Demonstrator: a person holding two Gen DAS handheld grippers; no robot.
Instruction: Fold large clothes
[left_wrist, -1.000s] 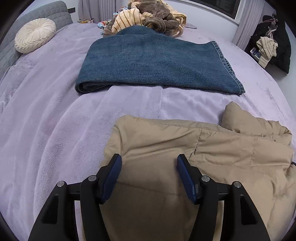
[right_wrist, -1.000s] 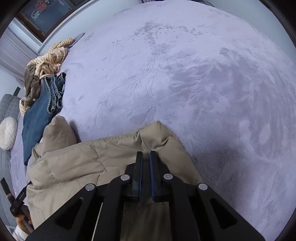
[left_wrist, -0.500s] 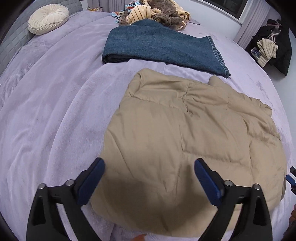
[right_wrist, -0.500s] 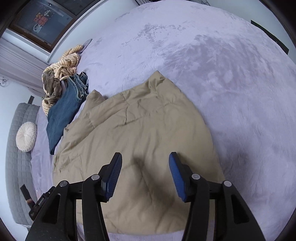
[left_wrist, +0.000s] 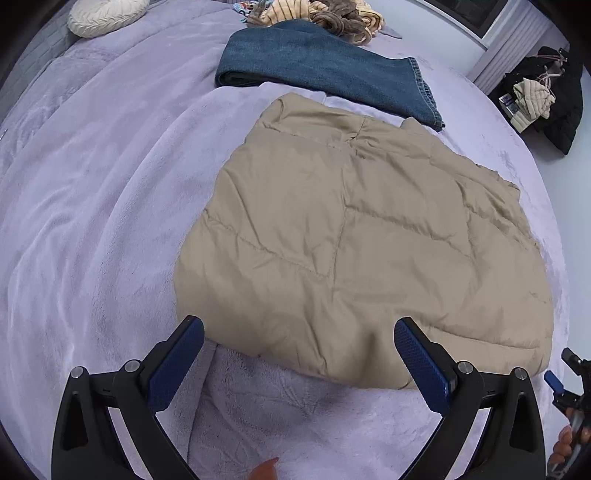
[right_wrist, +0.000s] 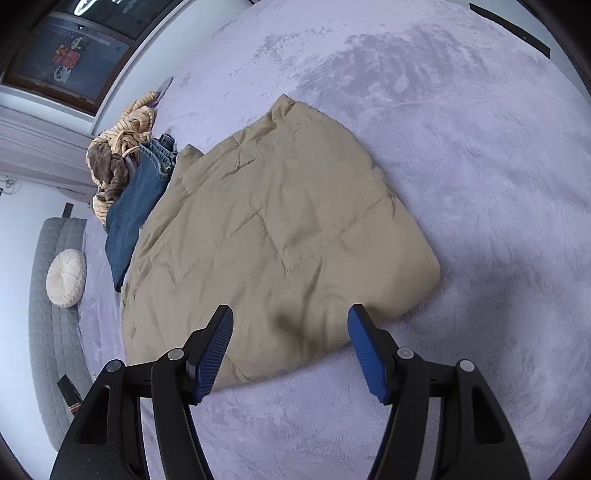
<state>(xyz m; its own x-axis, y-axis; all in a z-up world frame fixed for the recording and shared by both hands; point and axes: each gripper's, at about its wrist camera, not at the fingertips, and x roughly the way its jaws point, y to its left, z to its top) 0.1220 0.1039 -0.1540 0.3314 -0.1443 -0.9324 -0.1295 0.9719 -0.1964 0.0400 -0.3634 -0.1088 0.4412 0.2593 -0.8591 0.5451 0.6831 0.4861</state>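
Note:
A tan quilted jacket (left_wrist: 351, 236) lies folded into a rough rectangle on the lilac bed (left_wrist: 92, 221). It also shows in the right wrist view (right_wrist: 280, 240). My left gripper (left_wrist: 299, 350) is open and empty, above the jacket's near edge. My right gripper (right_wrist: 290, 339) is open and empty, above the jacket's near right corner. Neither gripper touches the jacket.
Folded blue jeans (left_wrist: 325, 66) lie beyond the jacket, with a heap of striped and brown clothes (left_wrist: 325, 13) behind them. A round cream cushion (left_wrist: 107, 14) sits at the grey headboard (right_wrist: 48, 314). Dark clothes (left_wrist: 546, 96) hang at the far right. The other gripper (left_wrist: 569, 384) shows at the right edge.
My right gripper opened and let go of the jacket. Both grippers pulled back and up from the jacket, and the left one opened wider. The jacket now lies flat.

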